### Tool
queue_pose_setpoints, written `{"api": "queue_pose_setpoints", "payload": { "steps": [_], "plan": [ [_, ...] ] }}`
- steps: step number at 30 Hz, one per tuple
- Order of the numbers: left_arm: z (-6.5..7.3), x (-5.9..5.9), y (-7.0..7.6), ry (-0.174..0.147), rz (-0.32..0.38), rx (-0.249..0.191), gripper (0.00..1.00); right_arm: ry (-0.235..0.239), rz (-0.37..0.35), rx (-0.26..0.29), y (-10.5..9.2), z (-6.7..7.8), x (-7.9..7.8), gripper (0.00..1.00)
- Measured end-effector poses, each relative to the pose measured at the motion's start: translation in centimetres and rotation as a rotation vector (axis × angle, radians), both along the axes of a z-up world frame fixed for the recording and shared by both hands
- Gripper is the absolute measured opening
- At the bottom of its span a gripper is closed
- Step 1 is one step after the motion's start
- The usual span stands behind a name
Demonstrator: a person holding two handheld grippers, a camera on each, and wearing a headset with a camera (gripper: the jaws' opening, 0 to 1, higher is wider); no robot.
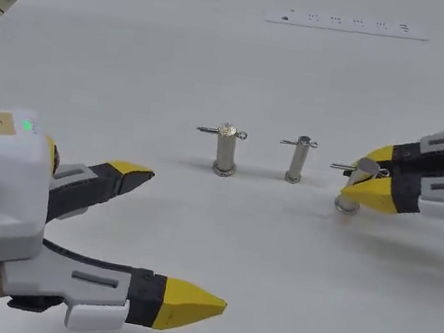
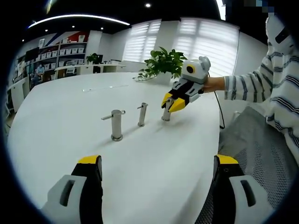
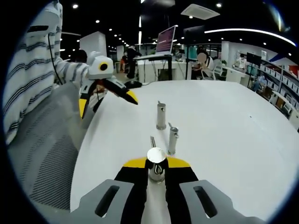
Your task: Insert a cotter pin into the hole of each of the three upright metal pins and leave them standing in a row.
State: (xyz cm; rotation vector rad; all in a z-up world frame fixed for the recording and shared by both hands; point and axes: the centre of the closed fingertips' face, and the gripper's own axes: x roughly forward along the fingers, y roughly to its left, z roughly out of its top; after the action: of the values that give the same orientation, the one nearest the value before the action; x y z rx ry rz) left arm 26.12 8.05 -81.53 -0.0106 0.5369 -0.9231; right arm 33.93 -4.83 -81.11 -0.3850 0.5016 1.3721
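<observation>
steel pin point(image 3: 156, 157) sat pinched in my right gripper point(image 1: 355, 177); my left gripper point(image 1: 187, 240) hung over the counter point(image 1: 220, 73), jaws spread.

Left pin point(image 1: 225, 152), middle pin point(image 1: 297, 161), right pin point(image 1: 366, 166) in row on table point(image 1: 221, 65).

Bright, even overhead light; soft shadows on the white table point(image 1: 221, 65) (fisheye bending at edges).
</observation>
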Motion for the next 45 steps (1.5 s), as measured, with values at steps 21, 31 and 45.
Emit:
{"api": "queue_pose_setpoints", "payload": {
  "steps": [21,31,45],
  "plan": [
    [0.2,-0.2,0.8,-0.007,0.026,-0.004,0.99,0.046,-0.101,0.028,-2.2,-1.3,3.3,0.13],
    [0.1,-0.2,0.8,-0.005,0.026,0.000,0.99,0.043,-0.109,0.028,-2.2,-1.5,3.5,0.13],
    [0.0,-0.5,0.9,-0.004,0.034,0.004,0.99,0.024,-0.062,0.025,-2.1,-1.8,3.0,0.14]
  ]
}}
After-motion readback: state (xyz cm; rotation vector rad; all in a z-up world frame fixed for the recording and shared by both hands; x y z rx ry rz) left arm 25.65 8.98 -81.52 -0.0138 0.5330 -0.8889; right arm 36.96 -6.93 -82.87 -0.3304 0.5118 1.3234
